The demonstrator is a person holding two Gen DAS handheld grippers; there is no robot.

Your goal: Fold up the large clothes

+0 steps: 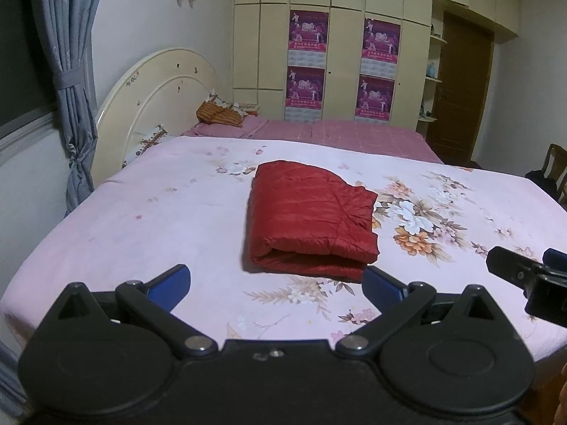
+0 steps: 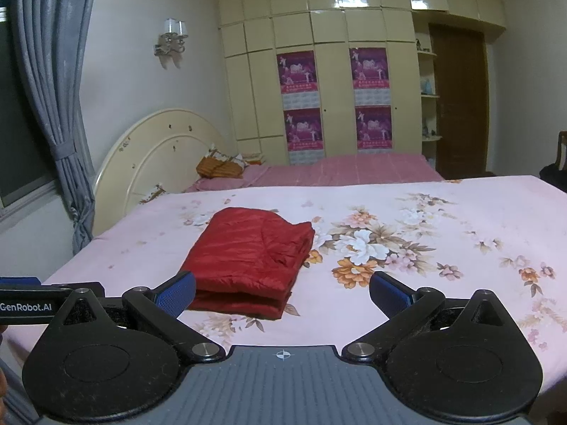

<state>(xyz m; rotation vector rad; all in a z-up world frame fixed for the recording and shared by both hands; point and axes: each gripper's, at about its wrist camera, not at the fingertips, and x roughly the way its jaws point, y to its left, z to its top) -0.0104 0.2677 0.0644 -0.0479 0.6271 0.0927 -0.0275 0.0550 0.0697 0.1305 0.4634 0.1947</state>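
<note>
1. Two grippers, both spread wide and holding nothing: left gripper (image 1: pixel 276 283) at lower centre of the left wrist view, right gripper (image 2: pixel 281 292) at lower centre of the right wrist view.
2. Blue fingertips (image 2: pixel 177 292) sit clear of the cloth, near its front edge.
3. Red jacket (image 1: pixel 312 217) lies folded in a thick bundle at centre frame, on the floral bedsheet (image 1: pixel 141 219).
4. Judgement: folding looks near complete.
5. Risk: the puffy layers may spring apart; a careless brush against the front fold could undo it.

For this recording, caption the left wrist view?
Open left gripper faces the folded red jacket on the floral bed.
</note>
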